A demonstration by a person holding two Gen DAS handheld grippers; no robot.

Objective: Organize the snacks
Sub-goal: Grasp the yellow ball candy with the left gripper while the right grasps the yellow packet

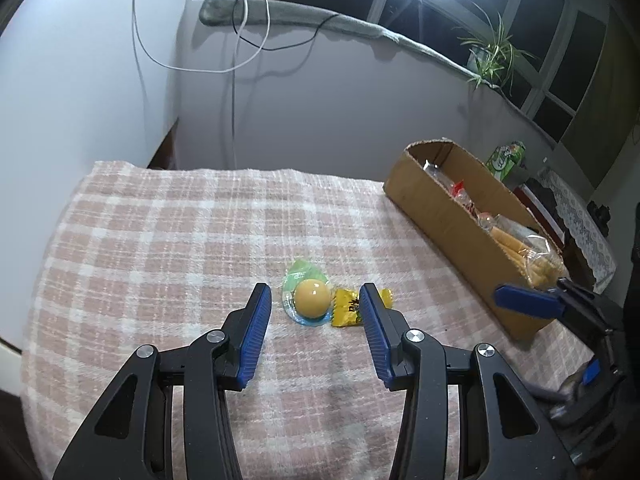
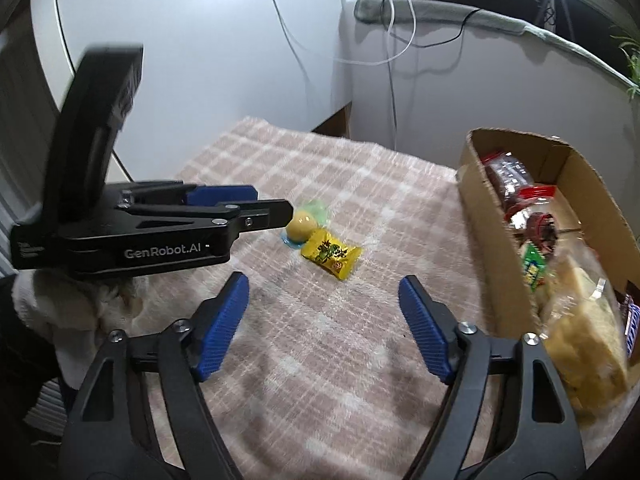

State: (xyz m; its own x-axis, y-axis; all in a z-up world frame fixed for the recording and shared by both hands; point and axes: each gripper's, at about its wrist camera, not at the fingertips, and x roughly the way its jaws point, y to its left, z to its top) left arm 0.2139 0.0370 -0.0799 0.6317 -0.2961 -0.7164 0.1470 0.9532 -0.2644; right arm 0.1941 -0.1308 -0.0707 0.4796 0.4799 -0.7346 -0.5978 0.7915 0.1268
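A round yellow jelly cup (image 1: 312,298) with a green-blue foil rim lies on the pink plaid cloth (image 1: 180,240), with a yellow candy packet (image 1: 352,307) touching its right side. My left gripper (image 1: 315,299) is open, its fingers either side of the jelly cup, just above the cloth. In the right wrist view the left gripper's tip is beside the jelly cup (image 2: 301,227) and the yellow packet (image 2: 331,254) lies free. My right gripper (image 2: 323,289) is open and empty, short of the packet. A cardboard box (image 2: 500,264) on the right holds several snacks.
The cardboard box (image 1: 440,208) stands along the cloth's right side with bagged snacks inside. A green carton (image 1: 505,158) stands behind it. A wall with hanging cables lies beyond the far edge. A plant sits on the sill at the upper right.
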